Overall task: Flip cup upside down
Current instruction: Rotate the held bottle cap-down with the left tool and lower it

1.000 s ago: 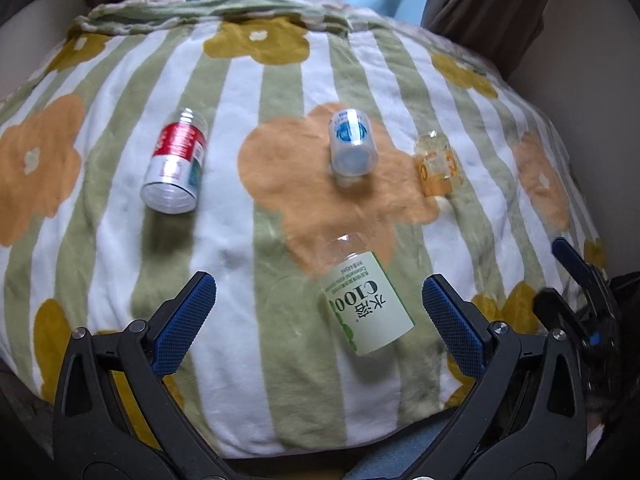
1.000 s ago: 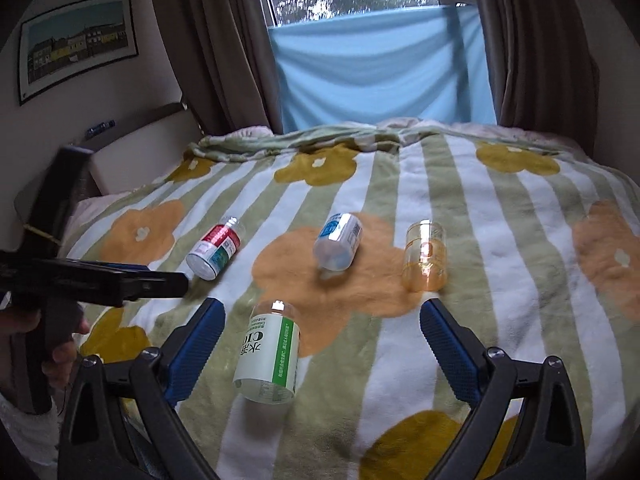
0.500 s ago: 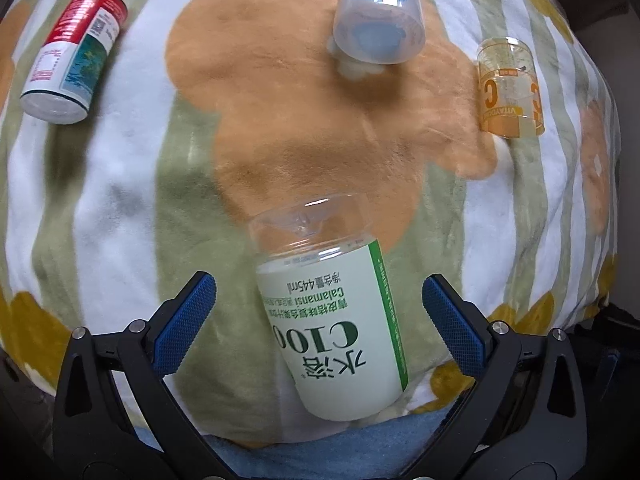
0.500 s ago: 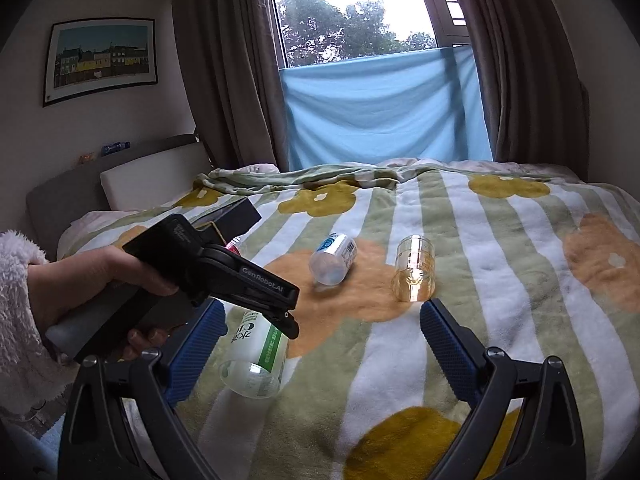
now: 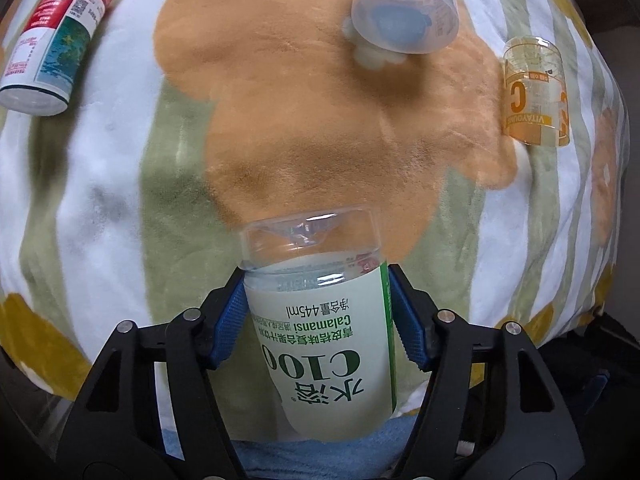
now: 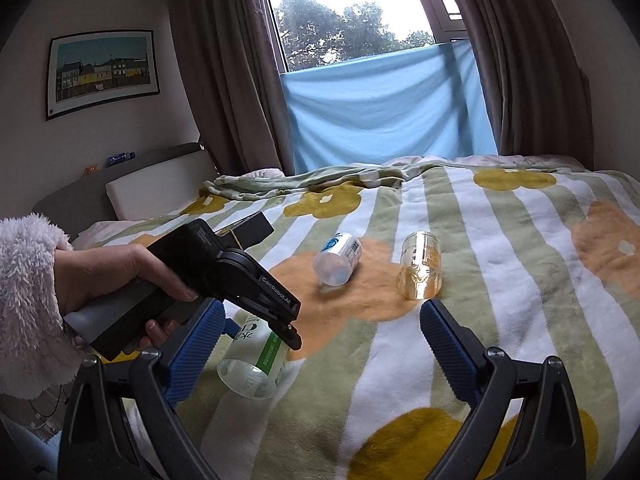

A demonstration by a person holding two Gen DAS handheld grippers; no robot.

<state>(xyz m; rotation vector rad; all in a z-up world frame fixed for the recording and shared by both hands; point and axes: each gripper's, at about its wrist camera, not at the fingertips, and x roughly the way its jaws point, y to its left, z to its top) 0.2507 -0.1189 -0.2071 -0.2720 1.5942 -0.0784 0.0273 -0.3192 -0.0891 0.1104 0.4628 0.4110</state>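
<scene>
A clear plastic cup with a green and white C100 label [image 5: 324, 320] lies on its side on the striped flower blanket [image 5: 120, 168]. My left gripper [image 5: 318, 320] is shut on the cup, its blue pads [image 5: 228, 320] against both sides of the label. The right wrist view shows the same cup [image 6: 256, 360] under the left gripper [image 6: 280, 328], open end toward the camera. My right gripper [image 6: 316, 356] is open and empty above the blanket, right of the cup.
Three more cups lie on the blanket: a red-labelled one [image 5: 52, 40] far left, a blue-labelled one [image 5: 404, 4] [image 6: 338, 258] in the middle, an orange one [image 5: 534, 92] [image 6: 420, 266] to the right. A headboard and curtained window stand behind.
My left gripper moved down and forward onto the C100 cup and closed on its sides. The right gripper stayed open and tilted slightly upward.
</scene>
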